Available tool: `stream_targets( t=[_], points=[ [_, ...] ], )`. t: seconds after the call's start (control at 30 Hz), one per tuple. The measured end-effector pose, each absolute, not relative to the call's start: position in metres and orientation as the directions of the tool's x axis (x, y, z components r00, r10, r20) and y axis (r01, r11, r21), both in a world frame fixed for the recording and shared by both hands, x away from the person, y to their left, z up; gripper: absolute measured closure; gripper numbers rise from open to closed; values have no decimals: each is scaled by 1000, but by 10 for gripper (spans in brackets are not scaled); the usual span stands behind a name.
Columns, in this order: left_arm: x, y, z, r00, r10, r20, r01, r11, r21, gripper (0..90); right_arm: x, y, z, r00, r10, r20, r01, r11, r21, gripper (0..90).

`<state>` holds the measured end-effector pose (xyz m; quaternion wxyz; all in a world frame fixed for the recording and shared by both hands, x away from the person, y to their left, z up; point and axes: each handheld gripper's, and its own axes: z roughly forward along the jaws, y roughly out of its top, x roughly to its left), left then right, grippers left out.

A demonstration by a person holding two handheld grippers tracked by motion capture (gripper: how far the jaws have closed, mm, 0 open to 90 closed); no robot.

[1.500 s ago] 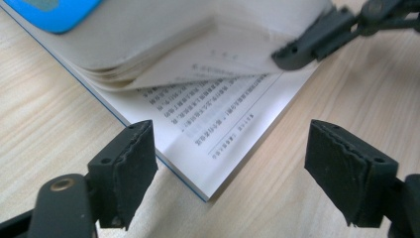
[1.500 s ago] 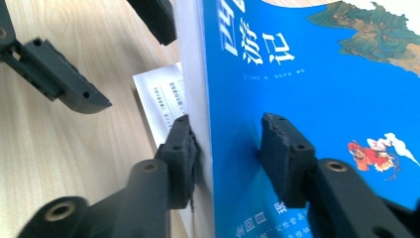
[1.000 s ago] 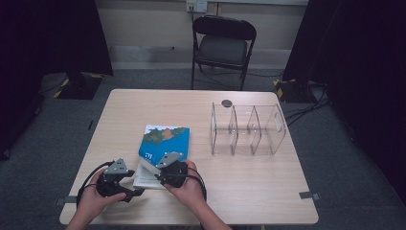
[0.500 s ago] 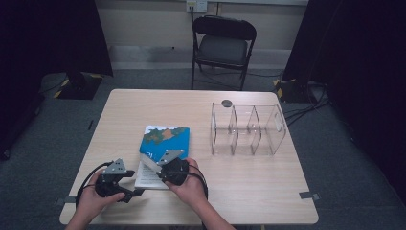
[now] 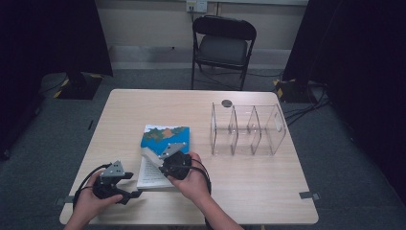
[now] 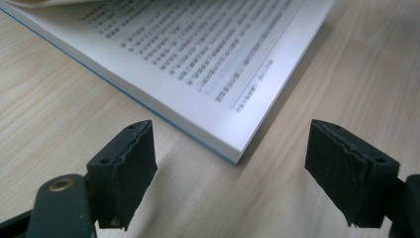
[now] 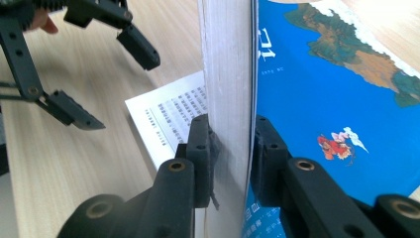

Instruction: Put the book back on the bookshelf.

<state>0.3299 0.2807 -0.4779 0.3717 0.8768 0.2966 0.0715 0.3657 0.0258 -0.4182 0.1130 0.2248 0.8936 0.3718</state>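
Observation:
A book with a blue illustrated cover (image 5: 165,135) lies on the table, its lower part open to a printed page (image 5: 152,172). My right gripper (image 5: 163,157) is shut on the cover and a thick stack of pages (image 7: 229,74), holding them raised on edge between the pads (image 7: 200,148). My left gripper (image 5: 133,193) rests at the book's near left corner. In the left gripper view its jaws (image 6: 230,168) stand open and have just been closing a little. Nothing is between them; the printed page's corner (image 6: 233,148) lies just ahead. The left gripper (image 7: 111,84) also appears in the right gripper view.
A clear acrylic divider rack (image 5: 246,129) stands on the right half of the wooden table (image 5: 268,191). A small dark round object (image 5: 226,103) sits behind it. A black folding chair (image 5: 223,43) stands beyond the far edge.
My right gripper has risen slightly, lifting the cover and the stack of pages higher off the open page. The left hand has stayed where it was.

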Motion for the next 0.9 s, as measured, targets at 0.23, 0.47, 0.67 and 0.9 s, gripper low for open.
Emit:
stream_targets(
  t=[0.23, 0.47, 0.67, 0.9],
  points=[
    [330, 281, -482, 810, 577, -102, 482, -557, 676, 187, 368, 25, -413, -877, 479, -39, 317, 636, 704, 741],
    [331, 283, -488, 809, 580, -94, 483, -566, 667, 210, 369, 24, -405, -870, 492, -29, 333, 629, 703, 744],
    [329, 282, -490, 807, 584, -93, 482, -558, 675, 205, 369, 24, -402, -868, 495, -31, 336, 633, 697, 744],
    [328, 279, -494, 816, 576, -50, 443, -568, 693, 201, 371, 25, -393, -863, 505, -10, 355, 620, 700, 746]
  ],
)
